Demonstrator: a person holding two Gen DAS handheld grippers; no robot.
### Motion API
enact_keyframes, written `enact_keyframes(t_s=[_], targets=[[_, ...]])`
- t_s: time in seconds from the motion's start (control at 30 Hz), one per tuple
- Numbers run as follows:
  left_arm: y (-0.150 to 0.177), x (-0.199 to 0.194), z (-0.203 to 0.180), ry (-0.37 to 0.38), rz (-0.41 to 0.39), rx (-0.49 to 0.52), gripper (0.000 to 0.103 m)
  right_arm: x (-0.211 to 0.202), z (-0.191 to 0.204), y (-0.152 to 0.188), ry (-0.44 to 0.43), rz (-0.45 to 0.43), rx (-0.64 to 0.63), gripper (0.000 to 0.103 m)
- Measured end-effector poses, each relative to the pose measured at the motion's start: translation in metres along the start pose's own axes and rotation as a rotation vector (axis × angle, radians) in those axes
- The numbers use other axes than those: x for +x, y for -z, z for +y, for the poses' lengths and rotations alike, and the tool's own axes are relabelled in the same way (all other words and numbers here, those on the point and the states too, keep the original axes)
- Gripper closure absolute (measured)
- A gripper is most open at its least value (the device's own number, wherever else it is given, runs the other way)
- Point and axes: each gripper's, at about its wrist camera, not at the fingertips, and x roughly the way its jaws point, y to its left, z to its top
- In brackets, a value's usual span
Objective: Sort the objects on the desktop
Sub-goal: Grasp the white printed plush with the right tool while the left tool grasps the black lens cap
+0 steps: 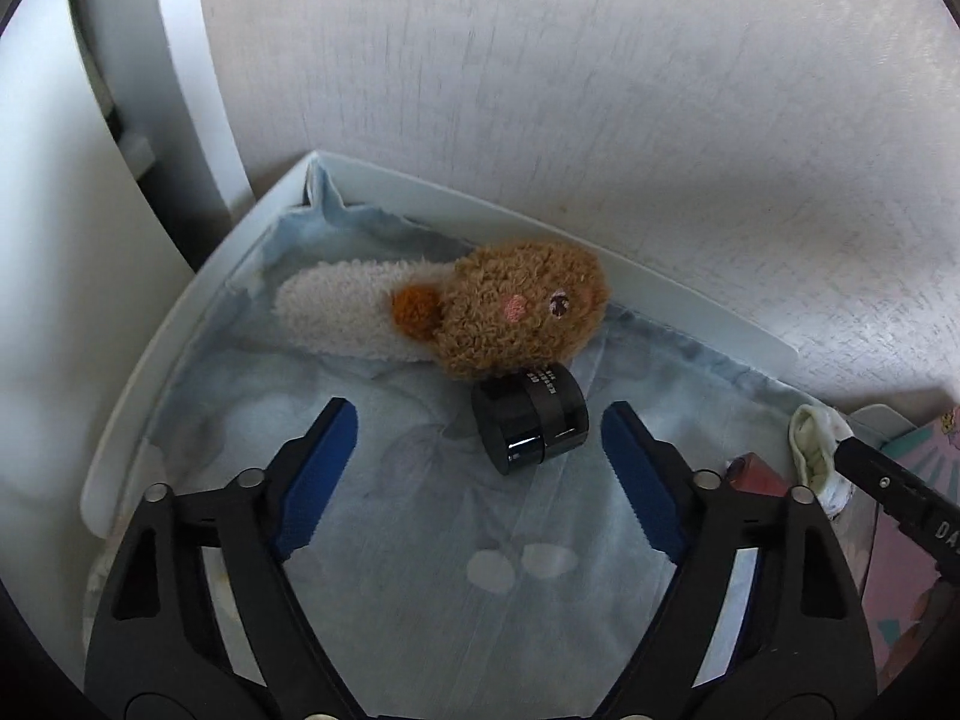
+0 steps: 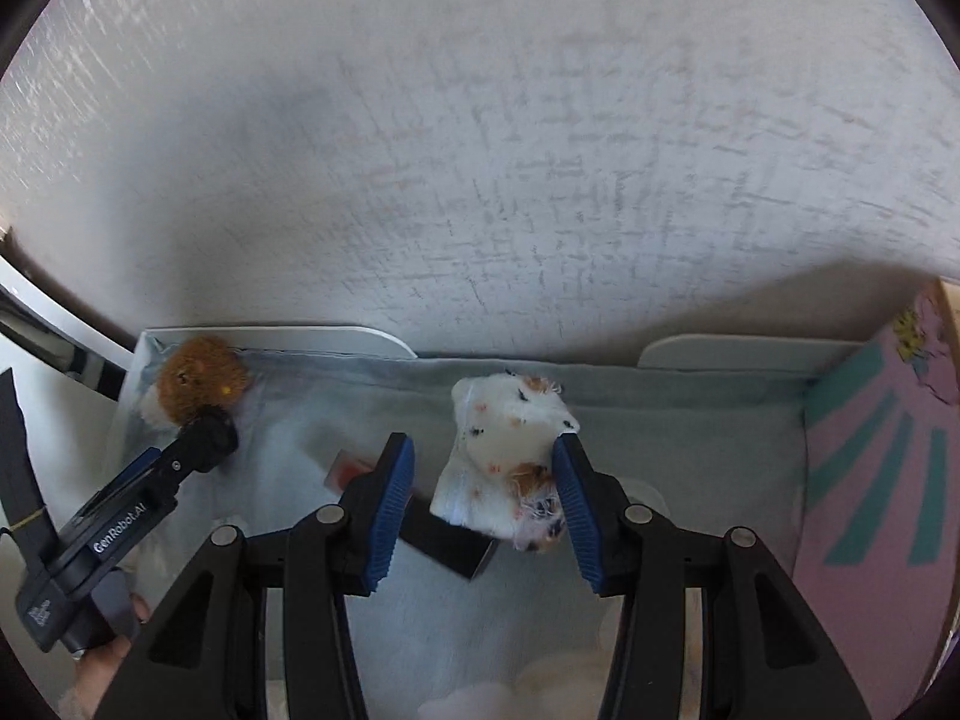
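Our left gripper (image 1: 480, 438) hangs open inside the cloth-lined white bin (image 1: 180, 360), its pads apart from the black cylindrical jar (image 1: 531, 420) lying just ahead, tucked under the brown plush toy (image 1: 522, 309). Our right gripper (image 2: 483, 498) seems to pinch a white speckled plush (image 2: 510, 450), touching mainly one pad. Closing carelessly, we judge, could roll the jar or snag the toy.

right gripper (image 2: 483, 498) beside white plush (image 2: 510, 450), lined bin (image 2: 690, 414)
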Motion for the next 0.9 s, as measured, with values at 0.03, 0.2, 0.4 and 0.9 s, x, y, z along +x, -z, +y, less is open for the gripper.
enact_keyframes(t_s=[0.03,0.2,0.4,0.9], targets=[[0.001,0.001,0.001,0.005,-0.002,-0.007,0.028,0.000,0.002,0.000,0.016,-0.008,-0.012,0.059],[0.005,0.003,-0.001,0.028,0.003,-0.022,0.043,0.007,0.000,-0.005,0.068,0.001,-0.023,0.059],[0.012,0.005,-0.008,0.041,0.013,-0.003,0.068,0.016,-0.006,-0.004,0.077,0.019,-0.018,0.060],[0.036,-0.028,0.004,0.086,0.024,-0.002,0.075,-0.018,0.001,0.007,0.048,-0.048,0.020,0.076]])
